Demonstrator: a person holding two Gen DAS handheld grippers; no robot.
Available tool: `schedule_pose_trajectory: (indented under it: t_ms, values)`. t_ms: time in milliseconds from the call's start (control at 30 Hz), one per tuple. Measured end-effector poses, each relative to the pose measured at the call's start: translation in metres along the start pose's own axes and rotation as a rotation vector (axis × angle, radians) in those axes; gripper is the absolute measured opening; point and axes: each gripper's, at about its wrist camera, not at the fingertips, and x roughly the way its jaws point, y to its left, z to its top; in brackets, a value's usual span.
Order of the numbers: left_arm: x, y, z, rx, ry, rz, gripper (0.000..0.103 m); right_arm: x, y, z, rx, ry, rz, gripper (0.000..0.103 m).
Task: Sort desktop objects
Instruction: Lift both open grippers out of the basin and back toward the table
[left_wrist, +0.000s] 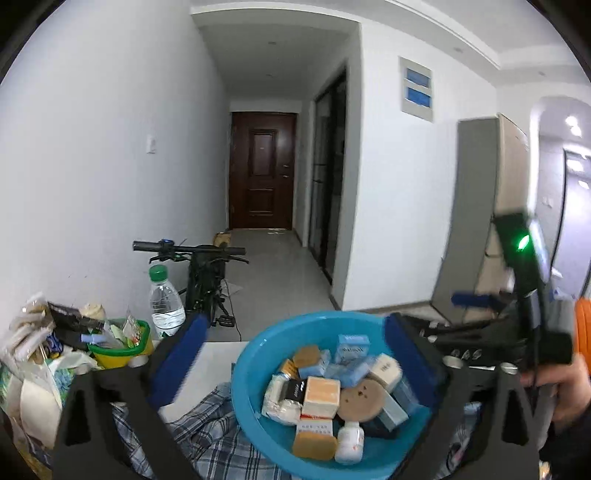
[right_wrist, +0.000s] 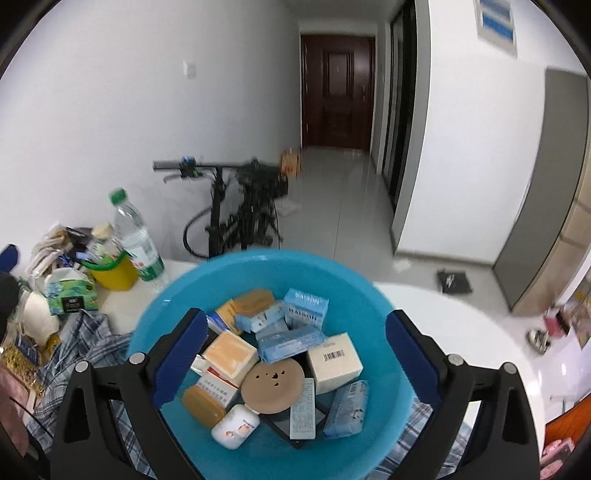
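Note:
A blue plastic basin (left_wrist: 255, 354) (right_wrist: 373, 295) sits on a plaid cloth on the white table. It holds several small items: pale blue boxes (right_wrist: 306, 306), an orange-faced box (right_wrist: 229, 352), tan sponges (right_wrist: 203, 406), a round tan disc (right_wrist: 273, 384), a white bottle (right_wrist: 234, 426) and a cream box (right_wrist: 334, 362). My left gripper (left_wrist: 293, 332) hangs open above the basin's near side, nothing between its blue pads. My right gripper (right_wrist: 295, 325) is open over the basin too, and nothing is in its grip. A hand (left_wrist: 565, 391) holds the right gripper's body at the left wrist view's right edge.
A water bottle (right_wrist: 135, 236), a yellow-green bucket (right_wrist: 112, 273) stuffed with packets, a tissue pack (right_wrist: 70, 291) and snack bags crowd the table's left side. The plaid cloth (left_wrist: 207, 435) lies under the basin. A bicycle (right_wrist: 236, 218) stands behind the table.

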Motion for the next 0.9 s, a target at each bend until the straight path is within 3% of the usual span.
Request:
schedule_pose_trajectory:
  t_ms: [167,267,433,533,733,900]
  values:
    - [-0.043,-0.003,0.000,-0.006,-0.073,-0.023,0.103,-0.063,0.006,-0.005,-0.018,-0.143,0.000,0.097]
    - [-0.074,-0.003,0.001,-0.019,-0.137,-0.018,0.103,-0.099,0.008,-0.012,-0.006,-0.250,-0.018,0.103]
    - [-0.109,-0.007,-0.005,0.011,-0.184,0.025,0.103,-0.146,0.013,-0.035,-0.008,-0.426,-0.142,0.103]
    - [-0.119,-0.008,-0.010,0.020,-0.200,0.034,0.103,-0.157,0.017,-0.047,-0.030,-0.443,-0.172,0.103]
    - [-0.137,0.002,-0.017,-0.045,-0.232,0.011,0.103,-0.175,0.019,-0.063,-0.033,-0.451,-0.150,0.103]
    - [-0.139,0.002,-0.024,-0.050,-0.231,0.040,0.103,-0.188,0.022,-0.074,-0.040,-0.482,-0.173,0.103]
